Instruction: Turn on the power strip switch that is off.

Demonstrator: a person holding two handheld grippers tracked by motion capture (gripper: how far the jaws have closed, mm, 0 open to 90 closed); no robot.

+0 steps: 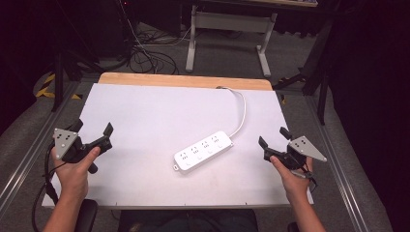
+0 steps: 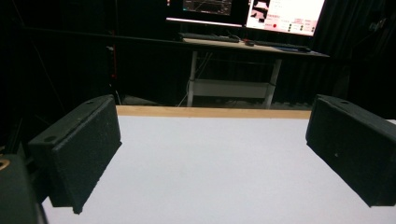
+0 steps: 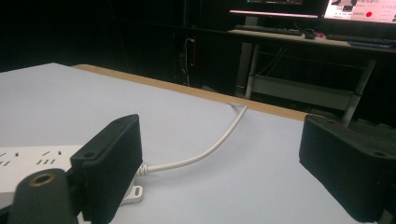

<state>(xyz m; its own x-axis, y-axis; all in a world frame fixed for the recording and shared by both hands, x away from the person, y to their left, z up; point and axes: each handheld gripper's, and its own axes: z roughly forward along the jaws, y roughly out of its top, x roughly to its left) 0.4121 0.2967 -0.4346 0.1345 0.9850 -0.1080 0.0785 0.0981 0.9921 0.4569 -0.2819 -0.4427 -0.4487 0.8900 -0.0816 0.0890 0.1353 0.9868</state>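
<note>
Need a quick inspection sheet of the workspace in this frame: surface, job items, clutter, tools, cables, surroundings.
Surface: white sheet over a wooden table, whose far edge shows bare.
Job's things: white power strip lies flat, set diagonally near the centre, sockets up, nothing plugged in.
Clutter: nothing seen.
Grippers: left tool held at the left edge, jaws open, holding nothing; right tool at the right edge, jaws open, holding nothing, close to the strip's cord end.
Cables: strip's white cord curves to the far table edge; black cables lie coiled on the floor beyond.
Surroundings: desk frame behind the table, monitors on it; dark room.
</note>
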